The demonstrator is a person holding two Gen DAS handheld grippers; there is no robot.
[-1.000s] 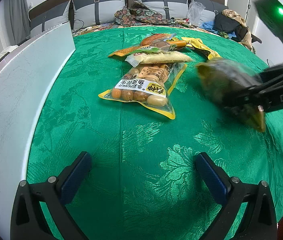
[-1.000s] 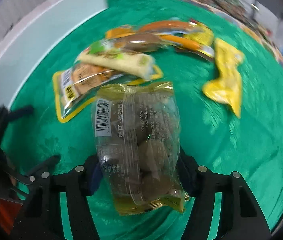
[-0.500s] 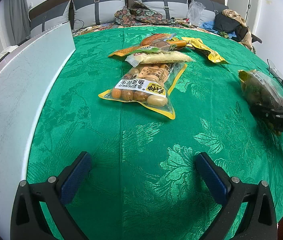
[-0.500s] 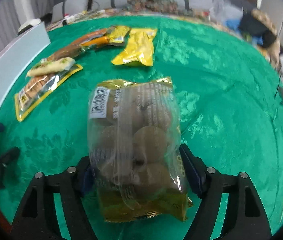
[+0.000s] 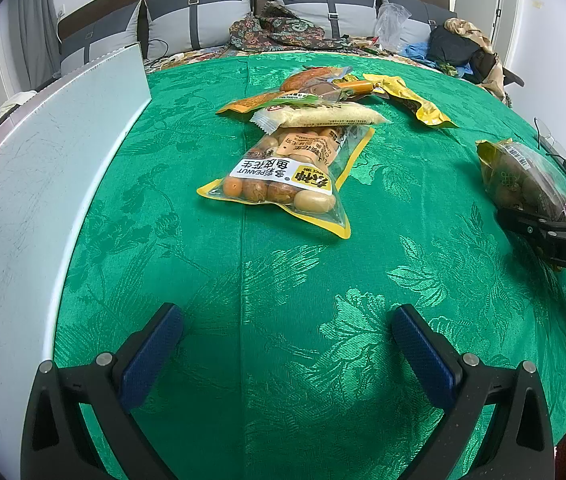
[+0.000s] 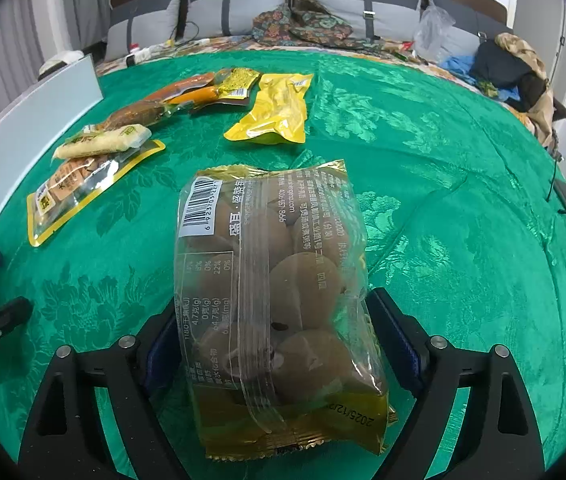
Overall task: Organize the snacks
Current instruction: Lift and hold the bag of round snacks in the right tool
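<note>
The right tongs (image 6: 279, 344) are opening, their pads drawing off a clear, gold-edged bag of brown round snacks (image 6: 275, 300) lying between them on the green bench (image 6: 443, 200) near its right edge, long axis pointing away, barcode end far, "2025/12/2" printed at the near seam. The left tongs (image 5: 287, 344) gape wide, empty. Mid-bench lies a yellow-rimmed pouch (image 5: 287, 176) labelled "PEANUT", long axis running away; beyond it a pale bar (image 5: 319, 114), then a plain yellow packet (image 6: 275, 110).
</note>
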